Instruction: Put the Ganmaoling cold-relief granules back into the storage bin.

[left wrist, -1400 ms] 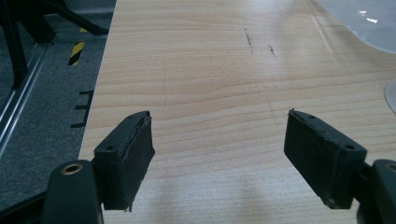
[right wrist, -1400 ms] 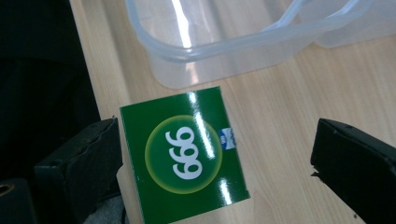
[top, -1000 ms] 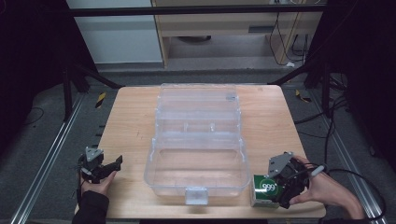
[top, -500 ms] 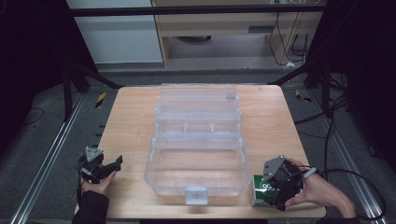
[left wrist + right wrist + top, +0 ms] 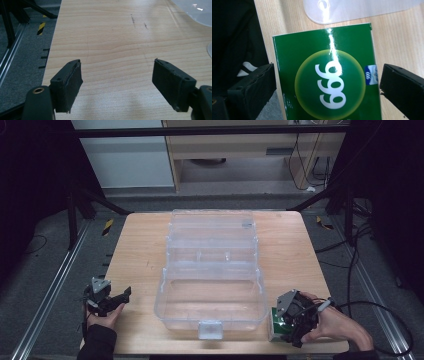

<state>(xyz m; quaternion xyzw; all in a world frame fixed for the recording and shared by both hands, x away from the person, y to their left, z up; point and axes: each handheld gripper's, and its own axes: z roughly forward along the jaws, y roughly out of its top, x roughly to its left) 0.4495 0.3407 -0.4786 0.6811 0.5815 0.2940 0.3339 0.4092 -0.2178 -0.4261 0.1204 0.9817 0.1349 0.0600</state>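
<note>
Box: a green box [image 5: 325, 80] marked 999 was seen lying flat at the near right corner of the table [image 5: 135, 250], just beside the clear case [image 5: 212, 270].
Right tongs: the right tongs [image 5: 295, 317] were held spread wide above the box, one jaw at each long side, neither shown touching it.
Left tongs: the left tongs [image 5: 123, 85] were held open and empty over bare wood near the table's left edge, well apart from the case.
Step judged: a grasp of the box seemed to be in hand.
How done well: the jaws would best be lowered squarely astride the box, kept parallel to its sides, and closed at mid-length so that it was not tilted.
Care needed: the glossy face was judged slippery; the table's edge lay close.
</note>
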